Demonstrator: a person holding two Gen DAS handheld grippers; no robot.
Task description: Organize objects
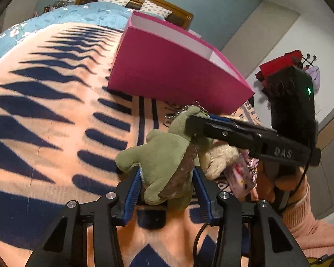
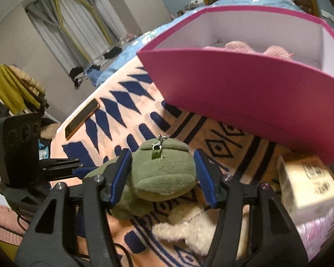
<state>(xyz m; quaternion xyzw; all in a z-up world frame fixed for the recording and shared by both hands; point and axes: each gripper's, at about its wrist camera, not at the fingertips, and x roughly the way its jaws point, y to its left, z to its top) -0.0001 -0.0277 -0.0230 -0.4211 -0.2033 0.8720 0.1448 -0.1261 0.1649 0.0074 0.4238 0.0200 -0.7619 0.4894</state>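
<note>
I have the green plush turtle caught from two sides, just in front of the pink box, on the patterned blanket of the bed. My left hand-held gripper pinches its body, the blue pads pressed into the plush on both flanks. My right hand-held gripper straddles its head; the left pad touches the cheek, but a sliver of gap shows at the right pad, so I cannot tell whether it truly grips.

A cream fluffy toy lies just beside the turtle, on the side away from the box, and a pale carton sits near the box's front wall. Inside the box something pink and knitted already rests.

I judge this to be the pick-up step: turtle secured, not yet carried. Next I need to lift it clear of the cream toy, with one hand letting go or both moving together so the plush is not stretched, then raise it above the box's front rim, which stands taller than the turtle, before dropping it in.
</note>
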